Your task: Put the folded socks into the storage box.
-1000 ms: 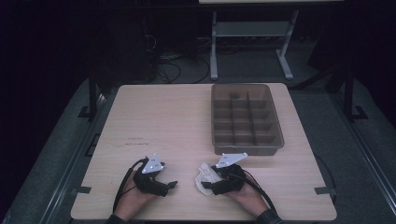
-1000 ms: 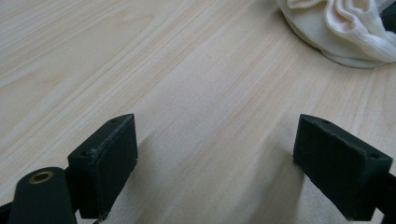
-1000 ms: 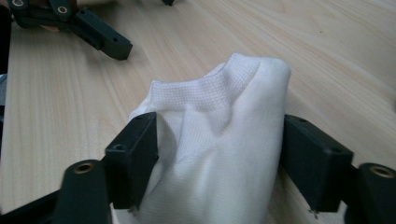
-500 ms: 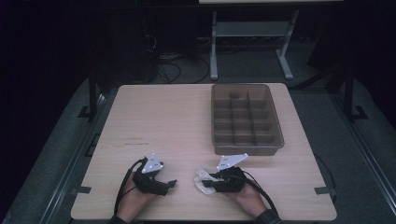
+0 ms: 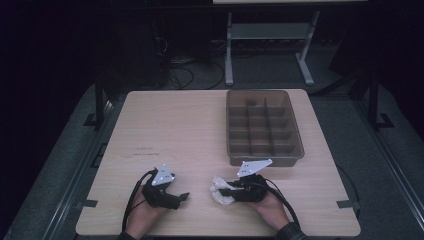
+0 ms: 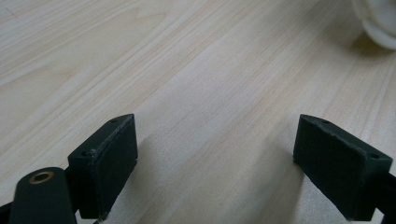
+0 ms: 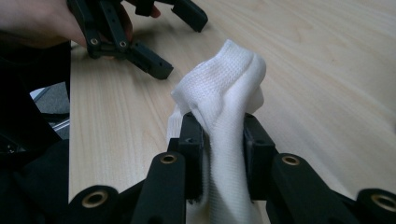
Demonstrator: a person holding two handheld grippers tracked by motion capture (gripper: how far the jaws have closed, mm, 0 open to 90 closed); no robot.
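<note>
A white knitted sock (image 7: 224,93) is pinched between the jaws of my right gripper (image 7: 223,140), bunched up past the tips; in the high view the sock (image 5: 218,189) lies at the table's near middle with the right gripper (image 5: 229,190) shut on it. My left gripper (image 5: 181,198) rests on the wood at the near left, a short way from the sock. Its jaws stand wide apart in the left gripper view (image 6: 215,163), with bare table between them. The sock's edge (image 6: 378,23) shows at the top right there.
A brown compartment tray (image 5: 263,156) stands at the table's right, beyond the right gripper; its cells look dark. The wooden table (image 5: 175,125) is bare at left and centre. Dark floor, cables and a metal stand lie behind the far edge.
The right gripper with the sock has shifted slightly nearer and to the left. The left gripper has stayed about where it was.
</note>
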